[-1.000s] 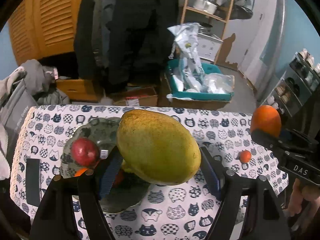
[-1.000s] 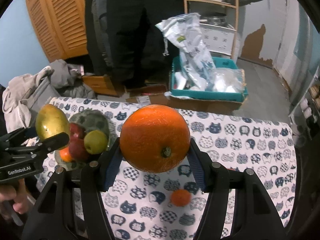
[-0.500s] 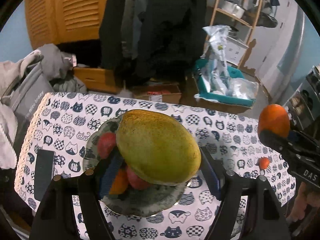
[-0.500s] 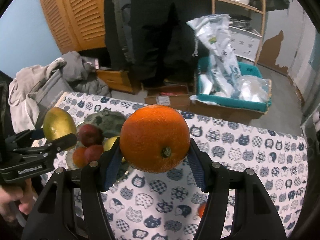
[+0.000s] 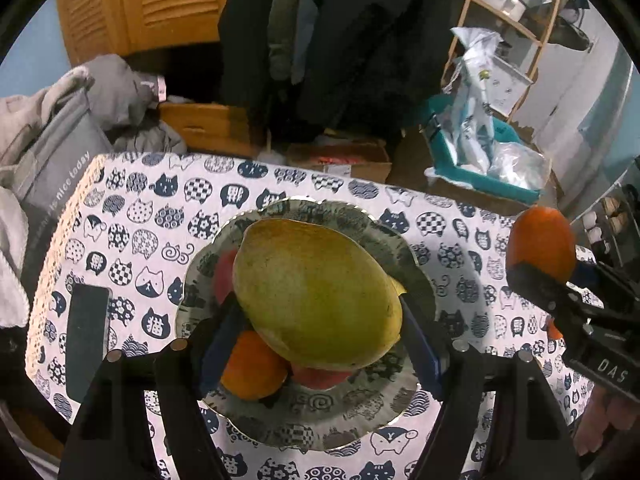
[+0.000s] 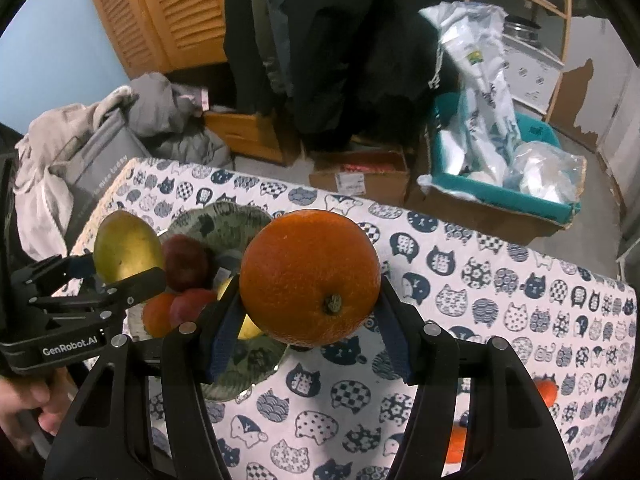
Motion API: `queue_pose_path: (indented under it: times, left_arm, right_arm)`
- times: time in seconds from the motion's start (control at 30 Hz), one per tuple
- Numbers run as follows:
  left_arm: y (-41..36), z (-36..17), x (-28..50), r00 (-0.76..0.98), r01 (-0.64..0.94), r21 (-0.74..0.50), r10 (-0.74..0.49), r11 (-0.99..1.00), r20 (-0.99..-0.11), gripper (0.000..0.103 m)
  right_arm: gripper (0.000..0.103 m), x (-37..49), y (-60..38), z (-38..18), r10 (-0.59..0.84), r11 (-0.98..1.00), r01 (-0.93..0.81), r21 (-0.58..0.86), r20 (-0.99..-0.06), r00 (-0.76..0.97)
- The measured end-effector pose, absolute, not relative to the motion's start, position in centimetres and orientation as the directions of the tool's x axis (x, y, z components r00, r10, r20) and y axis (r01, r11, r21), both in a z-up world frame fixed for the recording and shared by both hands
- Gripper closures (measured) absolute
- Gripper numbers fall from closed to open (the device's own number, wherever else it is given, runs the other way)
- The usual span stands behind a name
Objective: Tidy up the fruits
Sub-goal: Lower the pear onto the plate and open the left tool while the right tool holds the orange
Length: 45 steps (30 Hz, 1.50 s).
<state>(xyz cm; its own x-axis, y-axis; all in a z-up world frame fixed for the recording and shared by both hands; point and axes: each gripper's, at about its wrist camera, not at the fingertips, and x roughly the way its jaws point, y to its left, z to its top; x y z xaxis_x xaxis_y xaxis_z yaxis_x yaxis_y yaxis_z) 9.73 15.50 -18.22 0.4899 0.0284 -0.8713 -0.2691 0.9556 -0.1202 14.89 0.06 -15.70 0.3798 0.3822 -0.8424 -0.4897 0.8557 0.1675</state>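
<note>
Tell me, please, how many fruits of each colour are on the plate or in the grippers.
Orange: 2, the orange in the right gripper and a small orange fruit on the plate
Red: 2, both red fruits on the plate
Yellow-green: 2, the mango in the left gripper and a yellow fruit on the plate
Total: 6

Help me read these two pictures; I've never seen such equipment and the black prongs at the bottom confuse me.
No robot here: a person holds a two-fingered gripper in each hand, each carrying a forward-looking fisheye camera. The black prongs are the fingers. The left gripper grips a green-yellow mango; the right gripper grips an orange. Below, on a cat-print tablecloth, a patterned plate holds red and orange fruit, and a dark phone lies beside it.
</note>
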Motion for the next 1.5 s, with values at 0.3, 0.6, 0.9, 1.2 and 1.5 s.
queue_pose_path:
  times: [0.3, 0.6, 0.9, 1.2, 1.5]
  left_arm:
    - [16.3, -21.3, 11.1, 0.432, -0.273, -0.101, 0.028, 0.957, -0.902, 0.025]
    - [16.8, -23.0, 11.8, 0.401, -0.277, -0.128, -0.007, 0.952, -0.916, 0.025]
    - [16.5, -21.9, 11.8, 0.426, -0.260, -0.116, 0.006, 0.959, -0.905, 0.020]
    - [17.6, -21.4, 9.8, 0.421, -0.293, -0.108, 0.026, 0.950, -0.907, 0.018]
    - [18.6, -21.8, 6.7, 0.389, -0.329, -0.093, 0.045, 0.940, -0.920, 0.018]
  right_arm:
    - [0.040, 15.8, 1.6, -18.6, 0.380, 0.844, -0.505, 0.182, -0.867, 0.323]
    - [0.040, 16.1, 1.6, -19.3, 0.378, 0.845, -0.500, 0.189, -0.872, 0.310]
    - [0.040, 16.1, 1.4, -19.3, 0.375, 0.848, -0.495, 0.188, -0.874, 0.311]
    - [0.040, 14.5, 1.5, -19.7, 0.373, 0.835, -0.519, 0.181, -0.880, 0.293]
    - [0.040, 11.9, 3.2, -20.3, 0.375, 0.804, -0.567, 0.182, -0.894, 0.245]
